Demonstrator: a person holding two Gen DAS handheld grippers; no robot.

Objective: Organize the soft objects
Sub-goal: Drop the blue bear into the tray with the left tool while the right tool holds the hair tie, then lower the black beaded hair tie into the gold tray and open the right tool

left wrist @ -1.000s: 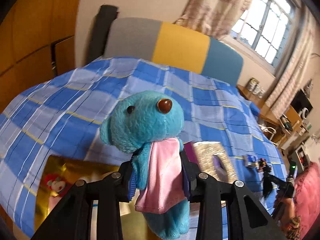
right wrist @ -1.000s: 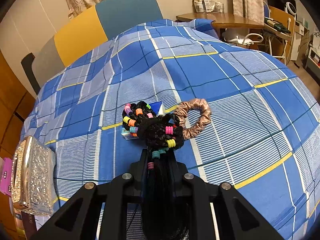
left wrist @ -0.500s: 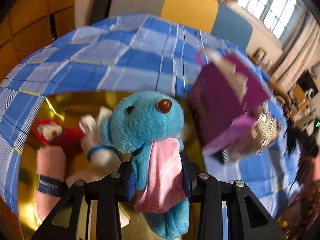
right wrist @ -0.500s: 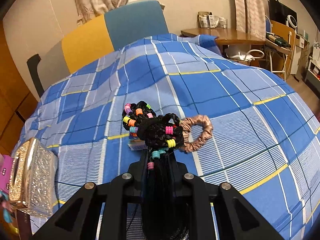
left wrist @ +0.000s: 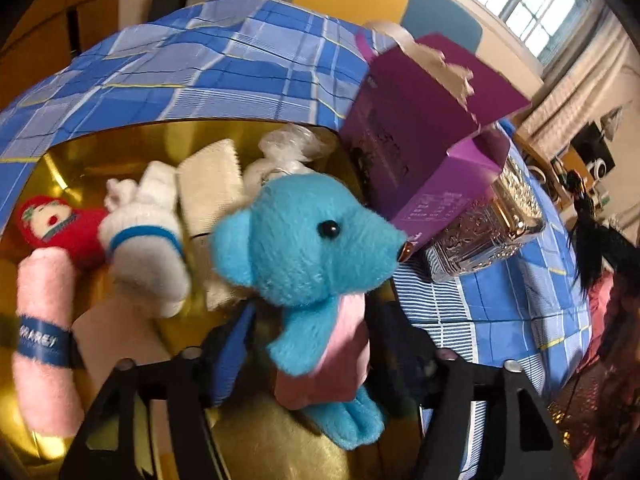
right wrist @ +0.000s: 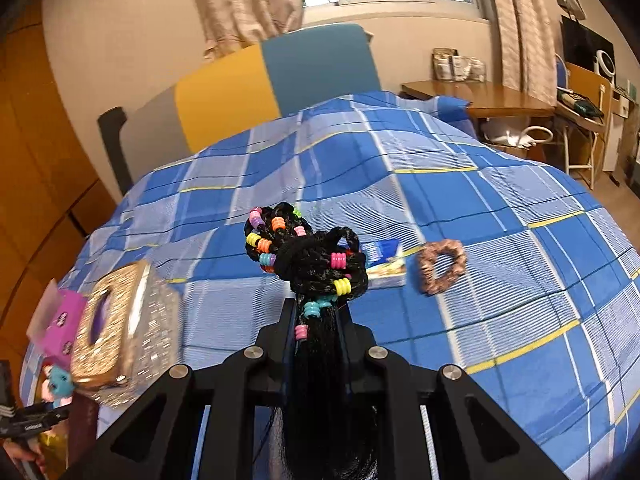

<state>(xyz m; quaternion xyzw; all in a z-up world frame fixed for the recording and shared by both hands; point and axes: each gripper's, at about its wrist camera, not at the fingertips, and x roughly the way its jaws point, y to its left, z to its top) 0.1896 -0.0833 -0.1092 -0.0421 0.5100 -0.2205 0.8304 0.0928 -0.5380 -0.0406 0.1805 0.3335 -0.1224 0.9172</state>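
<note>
The gold box at the near left corner of the bed is crowded: a pink roll, a red doll, a white plush and folded cream cloths fill its left and far parts, and a blue plush bear hangs over the middle. Bare gold floor shows only at the near side. A purple carton and a glittery tissue box wall off the box's right edge. Beyond them the blanket lies broad and open toward the headboard; only a small blue packet and a brown scrunchie sit mid-bed.
</note>
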